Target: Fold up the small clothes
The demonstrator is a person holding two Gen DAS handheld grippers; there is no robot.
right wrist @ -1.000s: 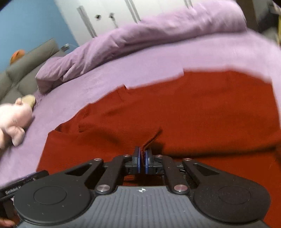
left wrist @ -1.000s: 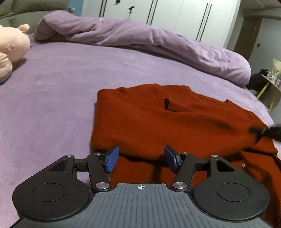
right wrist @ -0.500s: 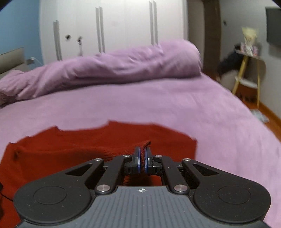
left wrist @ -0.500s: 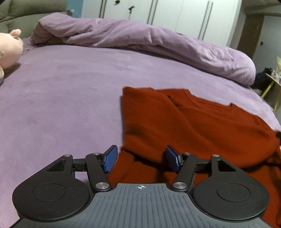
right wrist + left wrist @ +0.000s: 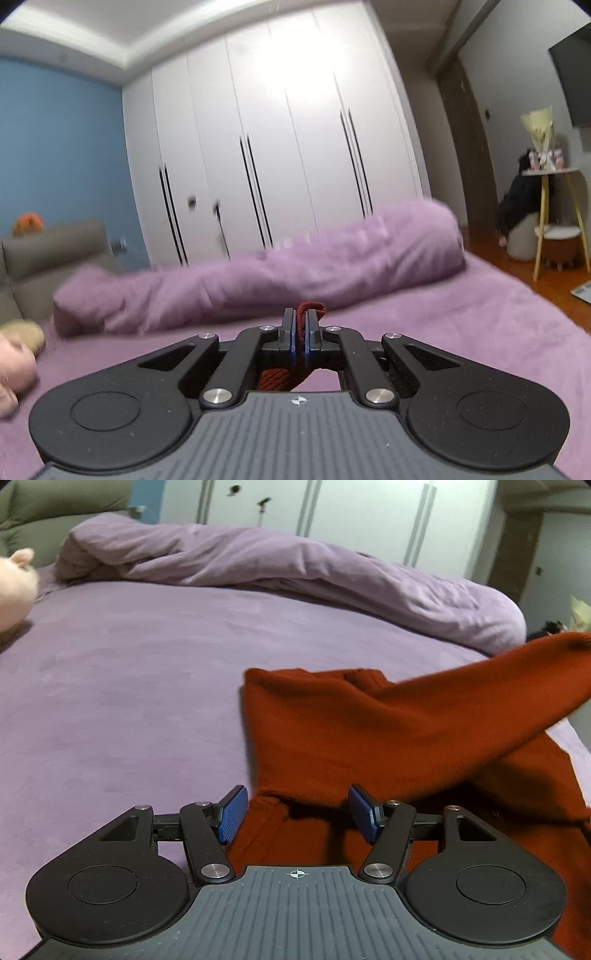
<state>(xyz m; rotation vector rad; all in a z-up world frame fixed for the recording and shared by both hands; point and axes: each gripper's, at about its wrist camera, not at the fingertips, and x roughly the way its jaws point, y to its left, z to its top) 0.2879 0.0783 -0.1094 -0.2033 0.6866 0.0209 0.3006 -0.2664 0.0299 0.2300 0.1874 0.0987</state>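
On the left, a pink plush toy (image 5: 13, 587) lies at the edge of the purple bed (image 5: 122, 686), well apart from the work. The left gripper (image 5: 297, 814) hovers low over the near edge of the rust-red knit sweater (image 5: 332, 731), its blue pads spread wide with cloth between them but not pinched. The sweater's body lies on the bed ahead of that gripper; one part rises in a taut band up to the right. That band ends in the right gripper (image 5: 300, 338), whose jaws are pressed together on a bunch of red knit (image 5: 312, 308), held high and facing the wardrobe (image 5: 280, 147). The risk, as I judge it: with nothing pinning the near edge, the lift may drag the whole garment sideways, skewing the fold; the small pinch of loose knit could also slip out
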